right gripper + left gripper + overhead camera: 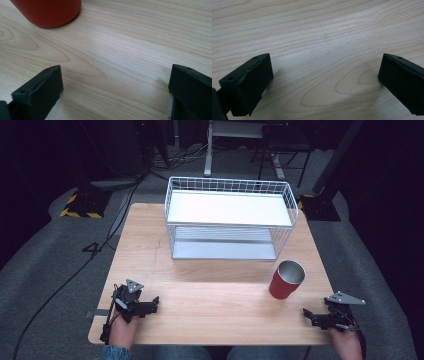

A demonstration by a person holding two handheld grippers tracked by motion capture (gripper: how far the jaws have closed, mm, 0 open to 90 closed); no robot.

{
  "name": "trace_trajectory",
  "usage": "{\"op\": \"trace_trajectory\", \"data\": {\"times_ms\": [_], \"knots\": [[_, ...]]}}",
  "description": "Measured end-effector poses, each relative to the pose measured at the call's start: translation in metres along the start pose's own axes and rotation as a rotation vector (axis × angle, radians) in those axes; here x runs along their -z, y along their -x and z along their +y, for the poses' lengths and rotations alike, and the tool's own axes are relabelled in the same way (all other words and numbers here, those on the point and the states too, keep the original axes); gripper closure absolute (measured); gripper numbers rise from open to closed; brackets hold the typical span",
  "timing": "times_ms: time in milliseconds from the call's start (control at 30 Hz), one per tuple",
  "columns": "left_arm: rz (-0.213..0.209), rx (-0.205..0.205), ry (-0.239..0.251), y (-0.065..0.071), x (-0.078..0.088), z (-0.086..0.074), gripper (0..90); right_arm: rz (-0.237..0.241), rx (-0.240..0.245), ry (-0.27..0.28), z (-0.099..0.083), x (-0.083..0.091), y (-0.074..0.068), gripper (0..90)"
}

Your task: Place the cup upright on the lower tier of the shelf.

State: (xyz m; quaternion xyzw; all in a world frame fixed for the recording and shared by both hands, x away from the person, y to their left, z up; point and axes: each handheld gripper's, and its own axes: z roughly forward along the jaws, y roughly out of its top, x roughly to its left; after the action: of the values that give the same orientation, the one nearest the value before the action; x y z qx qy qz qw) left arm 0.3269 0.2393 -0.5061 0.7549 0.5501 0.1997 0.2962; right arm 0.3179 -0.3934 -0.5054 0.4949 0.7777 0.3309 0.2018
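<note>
A dark room with cables on grey floor surrounds the wooden tabletop (210, 310). At its far middle stands a white wire rack (230, 217) with two shelves. The red cup (287, 279) stands upright, mouth up, right of centre, just near of the rack. It lies left and farther off from the right hand-held gripper (306, 313), which is much the nearer and rests released, jaws wide. The left hand-held gripper (154, 303), also released, sits well apart at the near left.
</note>
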Motion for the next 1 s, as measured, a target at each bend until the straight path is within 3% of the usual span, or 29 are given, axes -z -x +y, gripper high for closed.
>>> {"op": "trace_trajectory", "data": {"times_ms": [367,633,1000], "knots": [[0.002,0.006,-0.003,0.0,-0.002,0.002,0.1,-0.019,0.01,0.062,0.004,0.013,-0.004,0.0],[0.009,0.012,0.001,0.0,-0.003,0.003,0.0,-0.019,0.05,0.131,0.011,0.024,-0.012,0.0],[0.013,0.013,0.0,0.0,-0.003,0.004,0.0,0.029,0.095,0.196,0.024,0.035,-0.029,0.0]]}}
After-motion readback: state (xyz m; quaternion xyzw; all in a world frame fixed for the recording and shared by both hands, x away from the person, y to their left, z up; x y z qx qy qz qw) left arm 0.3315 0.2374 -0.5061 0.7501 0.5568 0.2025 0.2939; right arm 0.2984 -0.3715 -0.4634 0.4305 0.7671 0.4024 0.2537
